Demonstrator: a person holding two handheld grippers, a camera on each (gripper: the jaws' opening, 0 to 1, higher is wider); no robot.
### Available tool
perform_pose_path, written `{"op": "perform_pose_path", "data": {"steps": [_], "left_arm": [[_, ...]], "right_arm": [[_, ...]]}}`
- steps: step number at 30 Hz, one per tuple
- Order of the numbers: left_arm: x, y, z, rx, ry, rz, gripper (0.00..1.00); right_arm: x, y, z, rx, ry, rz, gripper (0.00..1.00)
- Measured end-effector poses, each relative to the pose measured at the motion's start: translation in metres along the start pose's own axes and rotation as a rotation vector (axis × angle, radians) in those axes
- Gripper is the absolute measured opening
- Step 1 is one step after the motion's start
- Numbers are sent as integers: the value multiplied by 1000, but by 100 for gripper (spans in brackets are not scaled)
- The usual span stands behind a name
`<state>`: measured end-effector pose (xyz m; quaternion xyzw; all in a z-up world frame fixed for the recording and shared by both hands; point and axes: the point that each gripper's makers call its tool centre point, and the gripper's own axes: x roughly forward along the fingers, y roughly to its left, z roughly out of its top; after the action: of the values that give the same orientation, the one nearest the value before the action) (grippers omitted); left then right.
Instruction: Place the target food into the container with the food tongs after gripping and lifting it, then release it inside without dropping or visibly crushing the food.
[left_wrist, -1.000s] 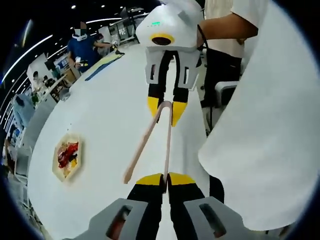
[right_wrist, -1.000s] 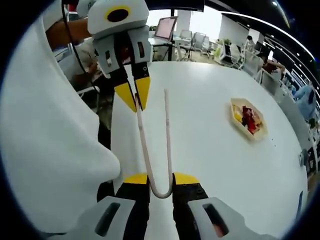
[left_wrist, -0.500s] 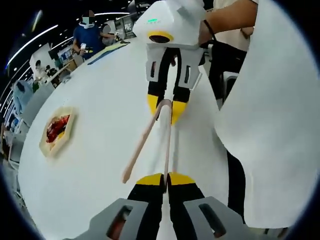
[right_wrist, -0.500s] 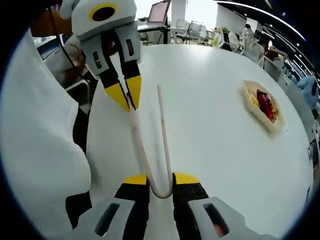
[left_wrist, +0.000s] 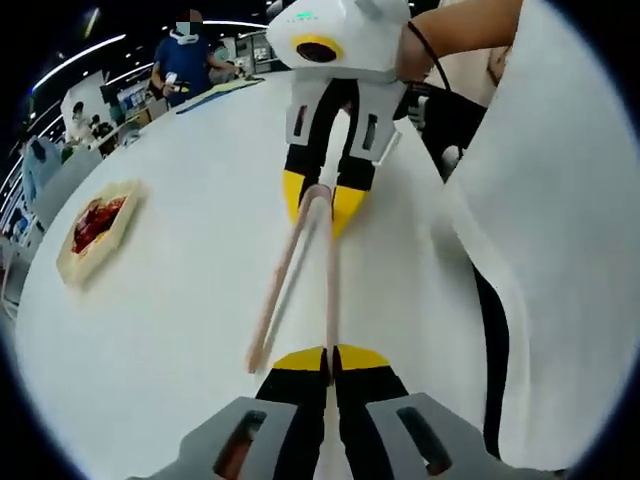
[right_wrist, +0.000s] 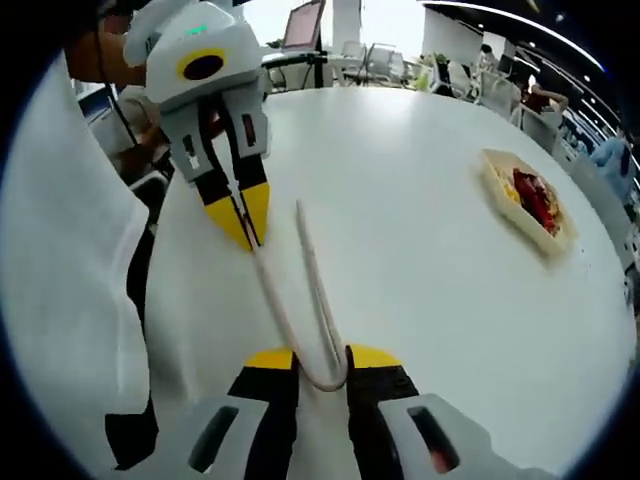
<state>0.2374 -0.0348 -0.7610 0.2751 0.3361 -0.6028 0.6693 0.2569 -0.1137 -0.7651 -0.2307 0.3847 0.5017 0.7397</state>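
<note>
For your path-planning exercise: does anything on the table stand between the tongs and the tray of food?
Nothing visible does. The tongs, held by both grippers, hang over bare white table, and the stretch between them and the food tray holds no other object.

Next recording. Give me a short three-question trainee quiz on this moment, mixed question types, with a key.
1. True or false: the pale pink U-shaped food tongs already hold food.
2. What grips the tongs' bend? A) left gripper B) right gripper C) neither
3. Fill in: the food sits in a shallow beige ___ on the white round table.

Key: 1 false; 2 B; 3 tray.
</note>
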Motion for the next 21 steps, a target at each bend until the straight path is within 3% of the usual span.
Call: {"op": "perform_pose_path", "data": {"steps": [5,7,9,14,17,21], "left_arm": [[3,-2,0,36,8,-12,0],[3,-2,0,61,14,-16,0],[2,-1,0,90,33,-18,0],[2,-1,0,107,46,-33,0],[3,-2,0,127,68,-38,0],[4,-1,0,138,105,-42,0]], "right_arm": [[-2,0,-3,-24,9,-25,18],[-13,-2,-15,-72,93,-57,19],[-25,-6,-23,-72,119,-103,18],[-41,3,-12,-74,60,-84,18],[-38,5,-6,-107,63,-77,18],[-29,5,4,-101,61,-60,11]]}}
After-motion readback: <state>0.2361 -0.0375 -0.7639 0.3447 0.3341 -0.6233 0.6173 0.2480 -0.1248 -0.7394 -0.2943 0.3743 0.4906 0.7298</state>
